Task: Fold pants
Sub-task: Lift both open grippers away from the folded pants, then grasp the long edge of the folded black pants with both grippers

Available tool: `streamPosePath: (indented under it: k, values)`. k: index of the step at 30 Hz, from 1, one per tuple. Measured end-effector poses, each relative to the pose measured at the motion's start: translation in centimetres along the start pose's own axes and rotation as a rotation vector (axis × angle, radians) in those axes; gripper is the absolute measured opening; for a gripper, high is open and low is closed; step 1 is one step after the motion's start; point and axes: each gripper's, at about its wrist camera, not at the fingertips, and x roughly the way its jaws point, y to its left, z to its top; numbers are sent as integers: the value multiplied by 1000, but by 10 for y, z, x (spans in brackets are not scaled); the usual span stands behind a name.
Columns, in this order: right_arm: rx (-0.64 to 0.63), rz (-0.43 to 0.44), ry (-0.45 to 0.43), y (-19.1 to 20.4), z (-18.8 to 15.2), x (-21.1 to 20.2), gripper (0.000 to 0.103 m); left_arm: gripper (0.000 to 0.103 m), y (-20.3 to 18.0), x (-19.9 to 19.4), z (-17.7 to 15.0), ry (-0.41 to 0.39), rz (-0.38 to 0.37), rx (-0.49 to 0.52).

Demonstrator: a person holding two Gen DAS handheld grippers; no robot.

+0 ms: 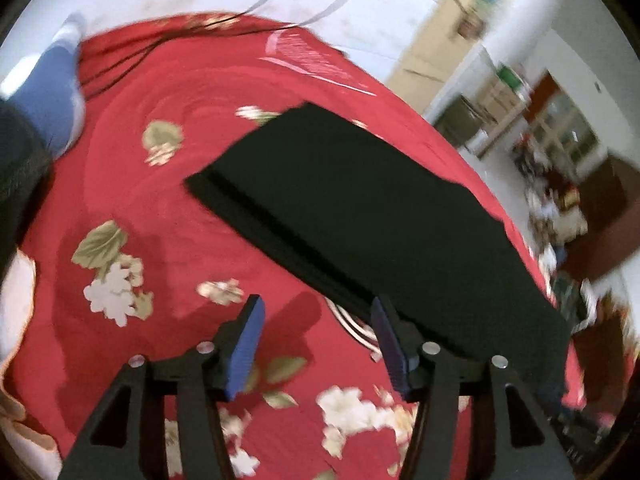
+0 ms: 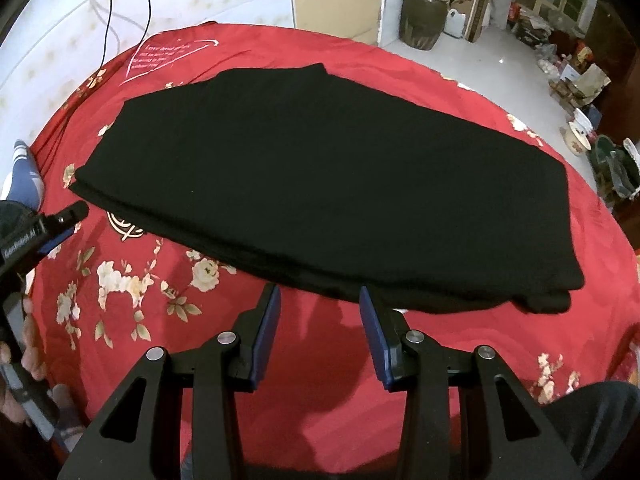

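A: What is seen first?

B: A bed [image 2: 400, 360] is seen, covered by a red sheet printed with pale flowers and a pink heart with writing near the far edge.

A: And where are the pants found?

B: The pants [image 2: 320, 176] are laid flat on the bed as a black, folded rectangle, with stacked layers shown along the near edge. In the left wrist view the pants [image 1: 360, 216] are seen running diagonally, somewhat blurred.

A: How is the right claw held?

B: The right claw [image 2: 320, 320] is held wide open just before the near edge of the pants; nothing is gripped between its blue pads.

A: And the left claw?

B: The left claw [image 1: 316, 332] is also spread open and nothing is held. Its right finger is seen against the pants' near edge, though contact cannot be judged. In the right wrist view the left claw [image 2: 60, 224] is seen at the left margin, beside the pants' corner.

A: Anything smaller?

B: A blue sock [image 2: 24, 176] is seen at the bed's left edge, and black cables [image 2: 128, 8] are run along the wall behind.
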Motion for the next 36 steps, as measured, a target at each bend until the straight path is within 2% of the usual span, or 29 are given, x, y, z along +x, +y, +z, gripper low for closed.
streamPosePath:
  k: [3, 5, 10, 14, 18, 20, 22, 23, 25, 27, 30, 32, 36]
  values:
    - [-8, 11, 1, 3, 4, 5, 42, 62, 20, 10, 8, -5, -17, -98]
    - [-23, 13, -2, 6, 8, 9, 42, 64, 27, 15, 11, -14, -49, -129]
    - [-31, 10, -5, 5, 16, 16, 42, 78, 21, 25, 22, -54, -84, -101]
    - [-24, 6, 18, 3, 18, 25, 42, 79, 16, 35, 34, -67, -98, -77]
    - [-25, 6, 31, 4, 19, 31, 42, 78, 10, 44, 45, -82, -68, -27]
    - [-33, 5, 31, 5, 20, 32, 42, 70, 4, 48, 48, -88, -30, 16]
    - [-41, 2, 28, 6, 21, 33, 42, 51, 0, 50, 50, -101, 26, 53]
    - [-42, 1, 27, 6, 21, 33, 42, 46, 0, 50, 50, -105, 46, 58]
    - [-40, -2, 28, 6, 23, 34, 42, 25, 4, 50, 52, -109, 72, 48]
    - [-35, -4, 29, 5, 25, 35, 42, 15, 7, 51, 54, -103, 79, 36]
    - [-27, -4, 32, 3, 26, 36, 42, 10, 3, 47, 55, -97, 92, 54]
    - [-20, -1, 28, 2, 26, 34, 42, 9, -9, 41, 55, -108, 117, 115]
    - [-4, 7, 17, -4, 27, 29, 42, 9, -40, 27, 58, -135, 110, 208]
